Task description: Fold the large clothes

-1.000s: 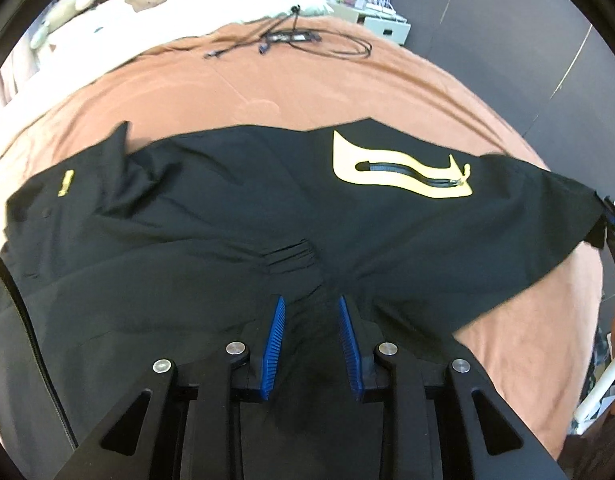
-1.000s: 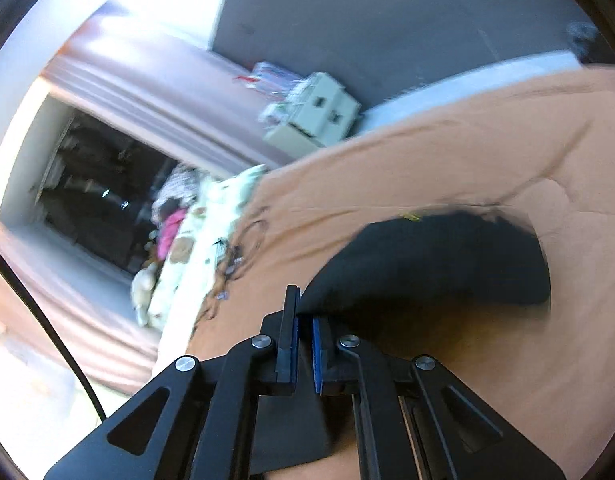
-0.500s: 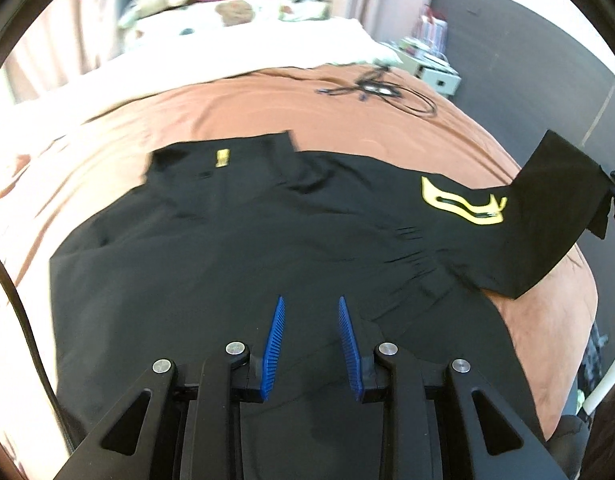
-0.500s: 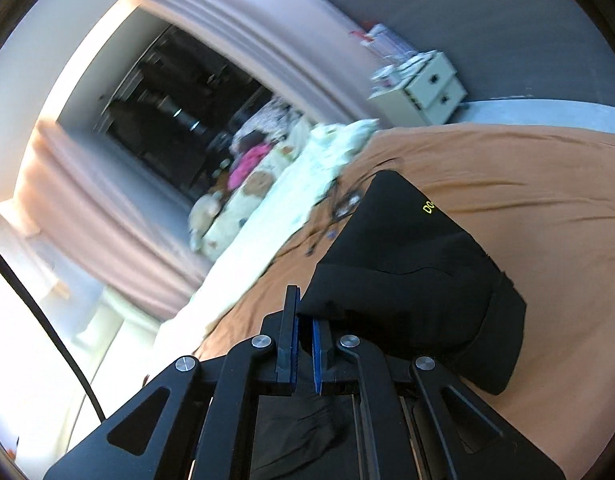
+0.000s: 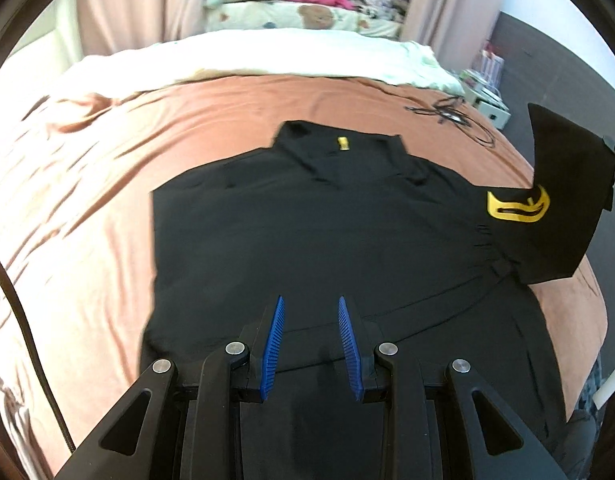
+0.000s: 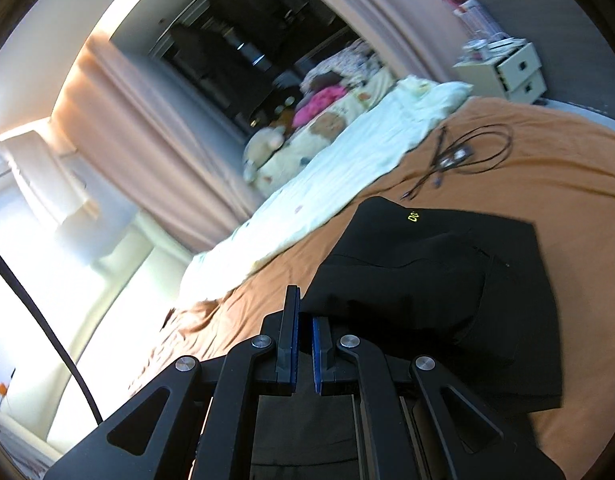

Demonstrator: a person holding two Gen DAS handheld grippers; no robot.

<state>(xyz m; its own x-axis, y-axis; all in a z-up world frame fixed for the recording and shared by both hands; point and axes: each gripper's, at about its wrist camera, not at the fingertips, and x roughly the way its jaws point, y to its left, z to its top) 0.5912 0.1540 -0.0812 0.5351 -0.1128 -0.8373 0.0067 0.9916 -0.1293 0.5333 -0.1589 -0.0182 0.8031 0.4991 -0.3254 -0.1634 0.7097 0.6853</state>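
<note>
A large black shirt (image 5: 327,232) lies spread on the brown bedcover (image 5: 87,208), collar with a yellow label (image 5: 342,143) at the far side. My left gripper (image 5: 310,320) hangs over the near hem with its jaws partly apart, and black cloth fills the gap between the blue pads. My right gripper (image 6: 305,308) is shut on the edge of the shirt's right sleeve (image 6: 427,280). In the left wrist view that sleeve (image 5: 567,184) stands lifted off the bed at the far right, just above a yellow logo (image 5: 517,208).
A tangle of black cables (image 5: 451,114) lies on the bedcover beyond the collar. A white duvet (image 5: 267,56) and stuffed toys (image 6: 267,148) sit at the head of the bed. A small drawer unit (image 6: 511,72) stands by the grey wall; curtains hang behind.
The right gripper has lifted the sleeve up off the bed and swung it toward the shirt's body. The left gripper has risen and drifted left, so the whole shirt shows now.
</note>
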